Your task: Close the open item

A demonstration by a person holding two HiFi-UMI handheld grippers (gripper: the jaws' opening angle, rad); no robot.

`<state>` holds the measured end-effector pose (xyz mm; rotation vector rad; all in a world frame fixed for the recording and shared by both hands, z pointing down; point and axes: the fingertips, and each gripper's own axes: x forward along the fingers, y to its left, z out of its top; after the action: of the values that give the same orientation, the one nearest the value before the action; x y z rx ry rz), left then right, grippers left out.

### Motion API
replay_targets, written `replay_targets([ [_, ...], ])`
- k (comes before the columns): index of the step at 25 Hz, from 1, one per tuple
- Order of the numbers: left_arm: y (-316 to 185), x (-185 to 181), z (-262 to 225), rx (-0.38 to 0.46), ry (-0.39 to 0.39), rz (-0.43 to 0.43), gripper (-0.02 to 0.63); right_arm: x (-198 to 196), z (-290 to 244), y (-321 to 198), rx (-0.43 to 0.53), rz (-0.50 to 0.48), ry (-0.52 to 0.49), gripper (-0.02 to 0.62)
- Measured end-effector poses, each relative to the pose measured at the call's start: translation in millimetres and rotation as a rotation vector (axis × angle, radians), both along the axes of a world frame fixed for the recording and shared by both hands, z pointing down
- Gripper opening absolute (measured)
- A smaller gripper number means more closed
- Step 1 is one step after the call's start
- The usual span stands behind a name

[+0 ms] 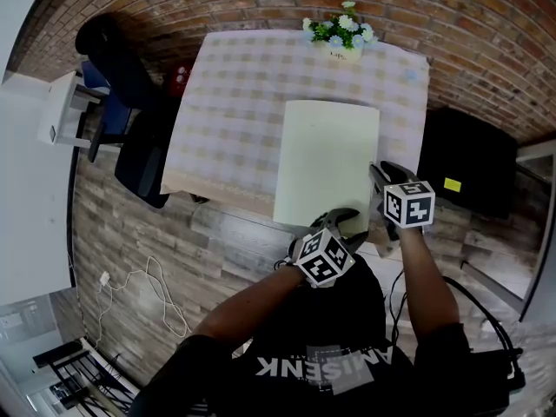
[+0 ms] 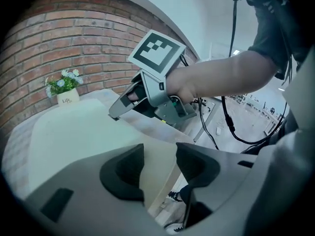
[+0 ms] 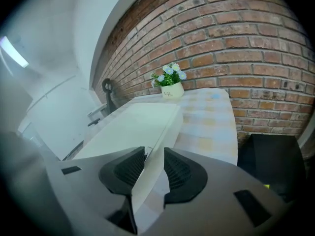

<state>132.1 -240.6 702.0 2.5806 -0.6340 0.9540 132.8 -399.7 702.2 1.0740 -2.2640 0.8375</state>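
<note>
left tool (image 2: 160,167) nearest, jaws apart, gripping nothing, poised at near edge of pale flat case (image 1: 326,159). right tool (image 3: 153,172) jaws apart as well; case's near right edge stands between pads, not clamped. case lies flat on checked bench (image 1: 230,94), by its front edge; flower pot (image 1: 340,40) at far edge. lid looks down, no gap visible: closing judged done, only tools left to clear away.

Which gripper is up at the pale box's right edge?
The right gripper, with the pale box's corner between its open jaws. The left gripper sits at the near edge.
</note>
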Motion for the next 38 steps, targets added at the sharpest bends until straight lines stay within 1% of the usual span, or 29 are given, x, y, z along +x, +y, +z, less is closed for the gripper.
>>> replay_targets([
  [1,1.2,0.6,0.2,-0.004,-0.001,0.007,0.215,0.4,-0.2,-0.2,-0.003,0.002,-0.002,0.155],
  [5,2.6,1.4,-0.1,-0.044,0.009,0.015,0.216,1.7,-0.3,0.4,-0.004,0.014,-0.009,0.164],
  [9,1.1,1.7,2.1,-0.043,0.001,0.012,0.216,2.3,1.9,-0.4,-0.002,0.029,-0.022,0.169],
  [15,1.2,1.0,3.4,-0.049,0.001,0.008,0.216,0.8,2.4,0.1,0.02,0.016,0.024,0.17],
  [19,1.5,1.2,2.3,-0.083,0.017,0.009,0.217,2.9,3.5,1.4,0.008,0.052,-0.018,0.172],
  [21,1.3,1.3,2.3,-0.083,0.022,0.009,0.218,4.1,4.6,1.1,0.0,0.073,-0.043,0.173],
  [28,6.3,-3.2,-6.4,-0.069,0.06,0.037,0.216,11.0,3.8,4.7,-0.015,0.123,-0.04,0.203],
  [31,-0.2,-12.1,-16.4,-0.065,0.096,0.01,0.216,14.9,1.6,9.4,-0.012,0.124,0.002,0.204],
  [33,-9.2,-18.9,-31.6,-0.045,0.121,-0.019,0.216,18.5,-2.1,12.7,0.001,0.122,0.031,0.204],
  [38,-19.5,-43.6,-65.9,0.022,0.178,-0.099,0.216,19.3,-31.6,22.2,0.047,0.136,0.005,0.204],
])
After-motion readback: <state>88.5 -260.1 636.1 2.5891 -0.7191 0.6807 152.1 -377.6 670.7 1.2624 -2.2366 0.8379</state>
